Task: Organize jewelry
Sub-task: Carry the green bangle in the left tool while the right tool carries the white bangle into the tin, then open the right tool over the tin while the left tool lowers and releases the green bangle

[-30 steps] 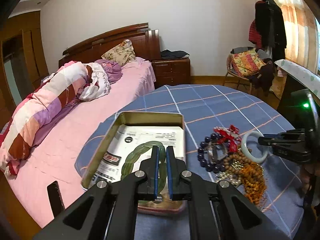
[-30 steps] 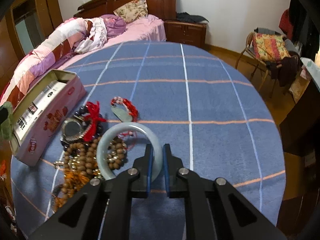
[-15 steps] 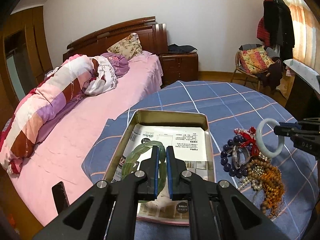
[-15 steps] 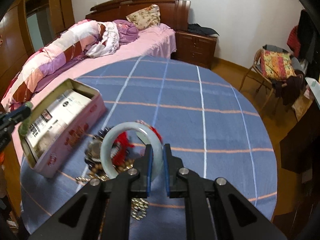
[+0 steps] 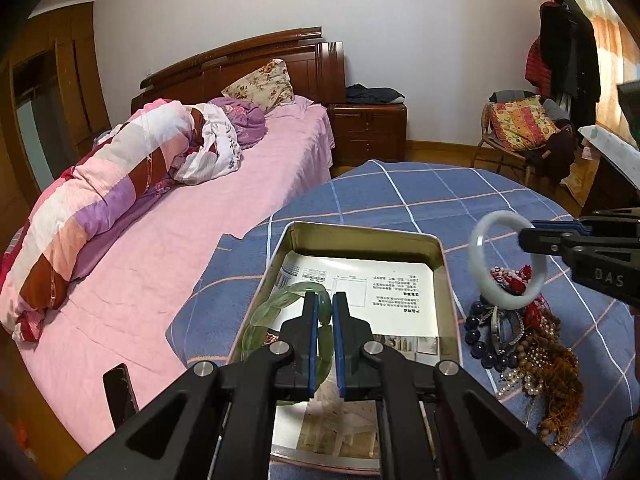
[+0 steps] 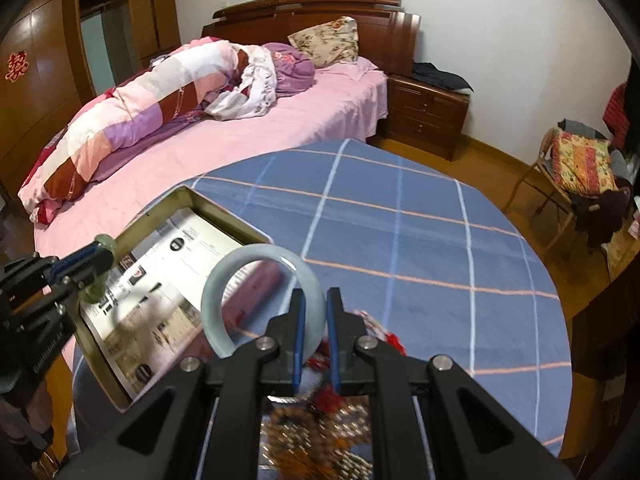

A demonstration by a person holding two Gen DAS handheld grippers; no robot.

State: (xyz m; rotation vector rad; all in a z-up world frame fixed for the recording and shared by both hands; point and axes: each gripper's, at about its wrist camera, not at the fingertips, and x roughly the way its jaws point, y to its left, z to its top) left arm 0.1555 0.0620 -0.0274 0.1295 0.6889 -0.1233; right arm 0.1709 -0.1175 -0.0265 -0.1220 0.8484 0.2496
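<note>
My left gripper (image 5: 324, 312) is shut on a translucent green bracelet (image 5: 276, 308) and holds it over the left part of an open gold tin (image 5: 360, 232) lined with printed paper. My right gripper (image 6: 316, 304) is shut on a pale white-green bangle (image 6: 224, 280), held in the air over the tin's near right edge (image 6: 224, 216). In the left wrist view that bangle (image 5: 480, 276) hangs beside the tin with the right gripper (image 5: 528, 236) coming in from the right. In the right wrist view the left gripper (image 6: 100, 256) shows at far left. A jewelry pile (image 5: 528, 344) lies right of the tin.
A round table with a blue plaid cloth (image 6: 400, 240) carries everything. A pink bed (image 5: 180, 240) with a rolled quilt lies close on the left. A dark phone (image 5: 120, 392) rests on the bed edge. A chair with a cushion (image 6: 580, 168) stands at right.
My right gripper has lifted the white bangle off the jewelry pile and carried it left toward the tin. My left gripper has drifted left over the tin with the green bracelet still in it.
</note>
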